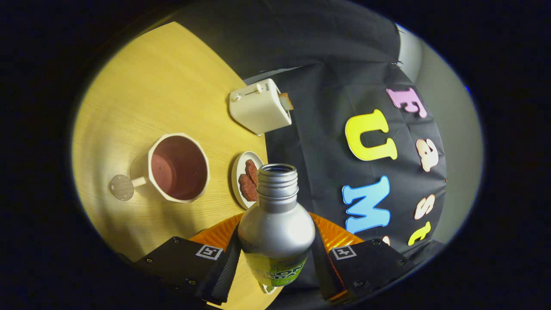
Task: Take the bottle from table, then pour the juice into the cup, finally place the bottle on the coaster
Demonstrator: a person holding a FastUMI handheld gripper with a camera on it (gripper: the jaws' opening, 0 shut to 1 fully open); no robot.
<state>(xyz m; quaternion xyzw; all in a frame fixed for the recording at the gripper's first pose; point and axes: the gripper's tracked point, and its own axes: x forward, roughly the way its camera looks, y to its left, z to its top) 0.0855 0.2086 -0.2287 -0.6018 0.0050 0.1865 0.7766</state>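
Two fingers of the tool [275,262] press on the flanks of the silver bottle [276,226], which is held clear of the wooden desk [163,90], its open, capless mouth pointing beyond the fingers. This looks like the carry toward the pour; next the mouth must swing over the white cup [178,168], which appears to hold dark liquid already. A pale toaster [259,106] stands farther off, and a small plate of reddish snacks [249,180] sits just beside the cup, close to the pouring path. Near the cup's handle lies a small round coaster [122,187].
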